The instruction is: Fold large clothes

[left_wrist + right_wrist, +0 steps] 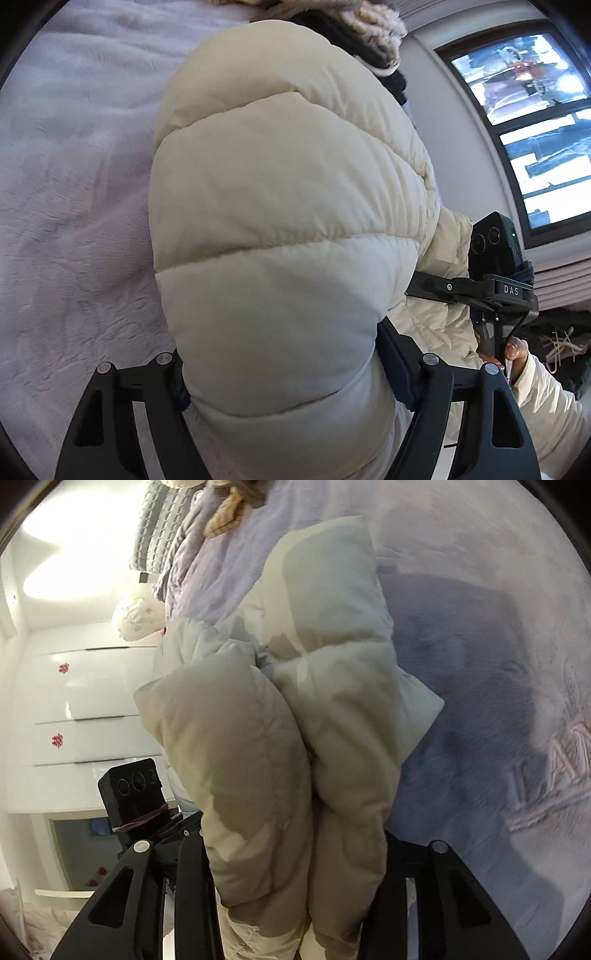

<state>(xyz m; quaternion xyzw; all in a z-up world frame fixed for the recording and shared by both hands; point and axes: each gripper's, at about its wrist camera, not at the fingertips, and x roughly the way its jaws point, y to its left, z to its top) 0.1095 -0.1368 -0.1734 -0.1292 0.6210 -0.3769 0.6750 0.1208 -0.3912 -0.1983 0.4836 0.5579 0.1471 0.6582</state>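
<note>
Matt quilted cloth jacket, fuzzy blanket.

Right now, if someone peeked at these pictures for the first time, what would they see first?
A big, puffy cream down jacket fills the middle of both views, bunched up between the fingers of each claw. It lies on a soft lilac fleece blanket that spreads all around it. At the right edge of the left view a dark-framed window glows bright.
</note>
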